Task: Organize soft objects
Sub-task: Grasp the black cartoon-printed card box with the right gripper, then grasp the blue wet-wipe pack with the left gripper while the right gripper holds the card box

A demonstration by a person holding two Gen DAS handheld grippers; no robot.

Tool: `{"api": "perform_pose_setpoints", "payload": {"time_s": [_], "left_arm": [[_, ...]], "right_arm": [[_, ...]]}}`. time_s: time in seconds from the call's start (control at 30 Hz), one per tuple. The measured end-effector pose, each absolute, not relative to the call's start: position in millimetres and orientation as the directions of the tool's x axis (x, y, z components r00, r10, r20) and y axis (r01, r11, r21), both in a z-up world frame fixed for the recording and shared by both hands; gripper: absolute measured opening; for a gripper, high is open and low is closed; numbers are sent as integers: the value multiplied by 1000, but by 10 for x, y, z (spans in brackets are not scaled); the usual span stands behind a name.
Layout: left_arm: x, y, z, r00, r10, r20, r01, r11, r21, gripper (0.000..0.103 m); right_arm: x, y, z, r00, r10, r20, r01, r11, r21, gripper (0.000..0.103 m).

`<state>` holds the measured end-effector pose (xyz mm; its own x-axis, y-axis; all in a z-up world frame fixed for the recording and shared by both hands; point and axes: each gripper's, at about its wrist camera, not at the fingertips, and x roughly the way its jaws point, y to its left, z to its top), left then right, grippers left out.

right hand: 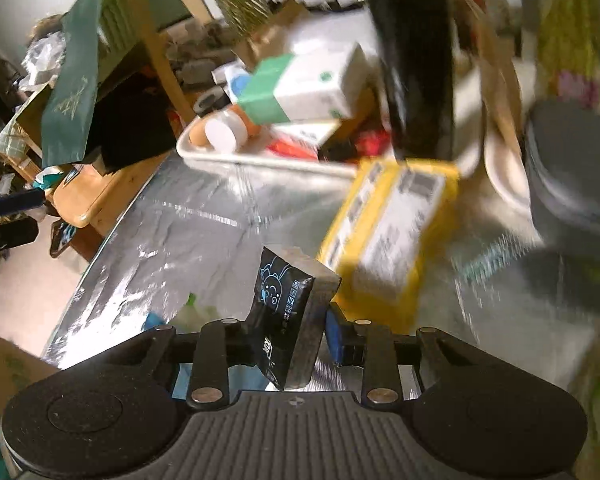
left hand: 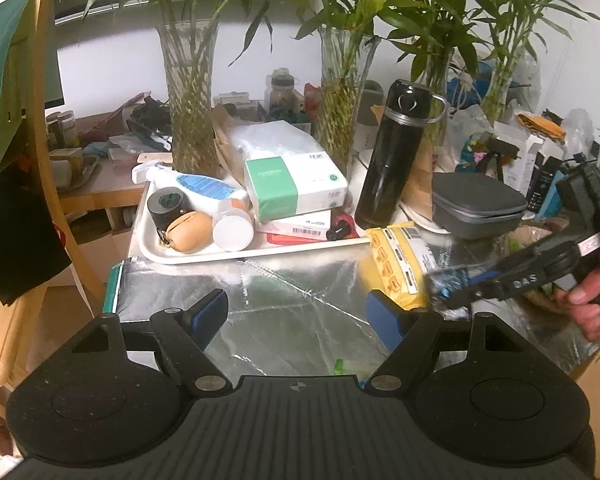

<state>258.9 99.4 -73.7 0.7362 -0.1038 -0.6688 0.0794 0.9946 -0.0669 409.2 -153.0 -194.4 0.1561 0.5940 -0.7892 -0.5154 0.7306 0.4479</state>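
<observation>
My right gripper [right hand: 290, 330] is shut on a small black tissue pack [right hand: 286, 304] with a light-blue cartoon print, held upright above the silver foil sheet [right hand: 172, 240]. From the left wrist view the same pack [left hand: 446, 286] shows blurred in the right gripper [left hand: 460, 292], which a hand [left hand: 592, 300] holds at the right. A soft yellow pack [left hand: 396, 268] with a printed label lies on the foil just behind it; it is also in the right wrist view [right hand: 388, 236]. My left gripper [left hand: 300, 316] hovers open over the foil with nothing between its blue pads.
A white tray [left hand: 188, 256] holds a spray bottle, a tan pouch [left hand: 190, 230], a white-capped jar and a green-and-white box [left hand: 296, 188]. A black flask [left hand: 392, 156], a grey zip case [left hand: 480, 208] and glass vases with plants stand behind. A wooden chair [left hand: 60, 216] is at the left.
</observation>
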Motion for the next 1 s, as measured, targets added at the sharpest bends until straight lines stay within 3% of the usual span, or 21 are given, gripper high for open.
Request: {"api": "perform_pose_setpoints", "payload": {"time_s": [0.13,0.27,0.37,0.4,0.6,0.73,1.0], "left_arm": [[2594,986,-734,734,-105,-671,81,994,-68,76],[2594,977,-729,735,-104,-670,80,995,-67,76],[2604,975,-742,731,-101,-675,77,995,-66,76],[2607,974,-749,729,-100,-678,78,995,-63,76],[2625,971,-765,719,-99,-688,83,995,-57,76],[2632,959,-777,713,-101,-694,95,994,-47,76],[2769,955,-743,679,-221,-700,181,974,-133,76]], "right_arm": [[4065,-1535,-2174,65,499,-864,-498,767,405,35],[4069,-1537,-2230,86,483,-871,-456,796,397,42],[4022,-1469,-2258,112,454,-884,-452,815,362,66],[3995,-1440,-2274,120,458,-881,-459,812,360,67],[3798,-1159,-2266,192,375,-907,-586,785,201,67],[3729,-1063,-2269,245,308,-919,-640,764,86,58],[3738,-1130,-2244,237,277,-931,-635,770,68,52]]}}
